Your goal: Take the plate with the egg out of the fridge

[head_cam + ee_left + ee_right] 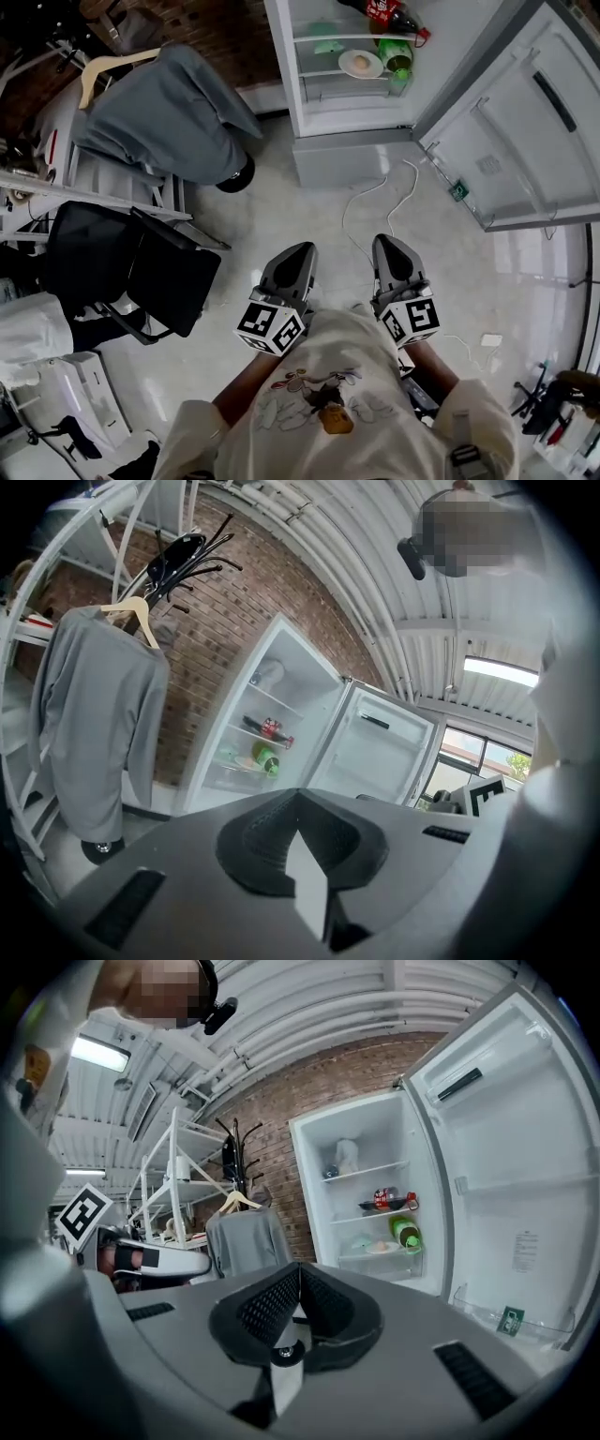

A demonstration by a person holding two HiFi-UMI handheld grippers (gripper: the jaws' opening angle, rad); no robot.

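Two empty grips: left gripper (300, 249) and right gripper (393, 242), fingers pressed together on nothing. Only at the approach: plate with the egg (360, 64) far ahead of the fingertips, on a lower shelf of the open fridge (354, 150), just beside a green bottle (397, 54). Next, probably: close in, part the jaws, take the rim level. Too small to judge rim clearance from the bottle

fridge (375, 141) open | plate with egg (372, 67) on shelf | left gripper (300, 251), right gripper (387, 244) far from fridge
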